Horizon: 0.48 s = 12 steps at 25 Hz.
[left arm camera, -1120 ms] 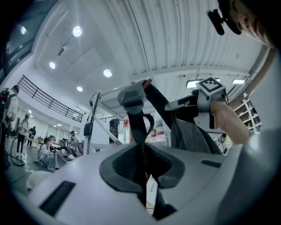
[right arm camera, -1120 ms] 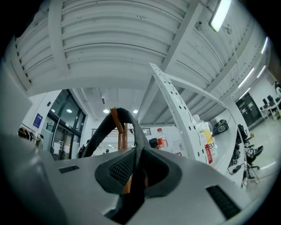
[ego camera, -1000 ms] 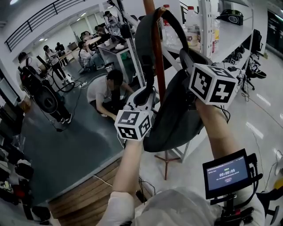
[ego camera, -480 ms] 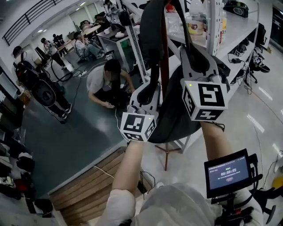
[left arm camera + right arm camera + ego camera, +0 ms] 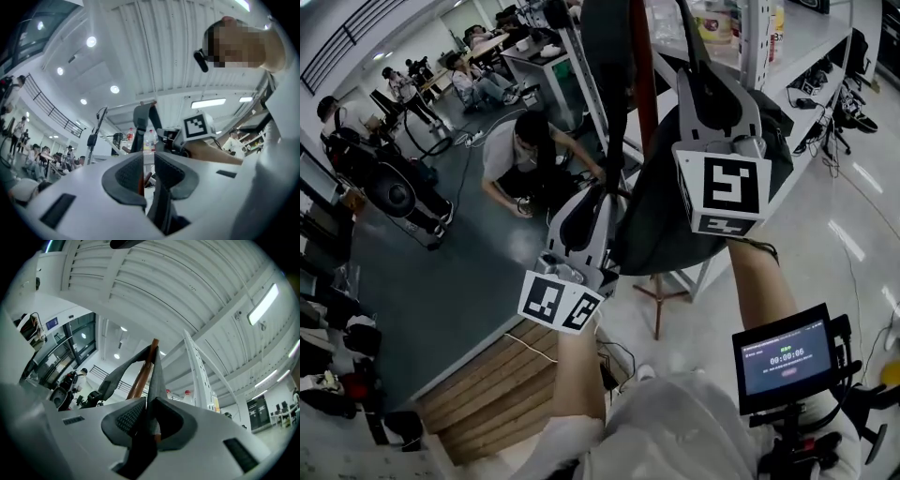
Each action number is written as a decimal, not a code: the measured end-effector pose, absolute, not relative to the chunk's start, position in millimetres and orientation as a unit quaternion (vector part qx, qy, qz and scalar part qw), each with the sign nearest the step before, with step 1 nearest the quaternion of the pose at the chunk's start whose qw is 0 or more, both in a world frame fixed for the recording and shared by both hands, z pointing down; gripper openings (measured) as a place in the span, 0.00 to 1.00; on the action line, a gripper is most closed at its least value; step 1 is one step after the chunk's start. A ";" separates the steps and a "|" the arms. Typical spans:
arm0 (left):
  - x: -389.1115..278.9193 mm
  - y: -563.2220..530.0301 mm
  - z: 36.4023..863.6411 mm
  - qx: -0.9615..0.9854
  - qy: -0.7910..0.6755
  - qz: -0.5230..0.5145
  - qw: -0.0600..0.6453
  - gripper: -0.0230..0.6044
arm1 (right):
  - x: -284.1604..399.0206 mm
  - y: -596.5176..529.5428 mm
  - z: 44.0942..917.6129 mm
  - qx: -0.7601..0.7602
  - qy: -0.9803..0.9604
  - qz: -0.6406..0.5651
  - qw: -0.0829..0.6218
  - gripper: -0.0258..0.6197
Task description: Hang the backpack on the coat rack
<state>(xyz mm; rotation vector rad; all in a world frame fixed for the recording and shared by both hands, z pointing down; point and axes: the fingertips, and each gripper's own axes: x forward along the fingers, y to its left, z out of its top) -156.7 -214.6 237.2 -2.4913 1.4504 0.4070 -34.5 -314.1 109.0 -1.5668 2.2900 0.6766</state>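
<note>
Below me a dark grey floor (image 5: 459, 291) meets glossy white flooring (image 5: 853, 234) and a wooden platform (image 5: 487, 394). White shelving (image 5: 811, 42) stands to my right. Round lights (image 5: 91, 41) dot the ribbed white ceiling (image 5: 154, 42) overhead.

The backpack (image 5: 667, 234) is dark grey, the coat rack (image 5: 644, 84) reddish-brown.

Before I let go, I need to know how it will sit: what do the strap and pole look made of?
The strap looks like flat grey woven webbing, matte, going by its thin band and limp drape. The pole is probably varnished wood, red-brown with a slight sheen, though painted metal can't be ruled out.
</note>
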 end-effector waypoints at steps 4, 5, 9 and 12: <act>-101.8 -207.4 261.1 -0.866 0.469 -0.005 0.171 0.50 | -30.8 -309.1 108.9 -0.541 0.793 0.240 0.148 0.13; -90.5 -210.5 271.1 -0.871 0.461 -0.029 0.168 0.52 | -29.8 -308.3 109.7 -0.541 0.792 0.242 0.150 0.13; -83.5 -234.8 297.6 -0.861 0.482 -0.047 0.152 0.46 | -29.9 -306.5 114.2 -0.535 0.793 0.245 0.156 0.13; -89.4 -240.3 303.0 -0.860 0.489 -0.041 0.143 0.38 | -34.0 -300.2 116.8 -0.511 0.807 0.241 0.172 0.13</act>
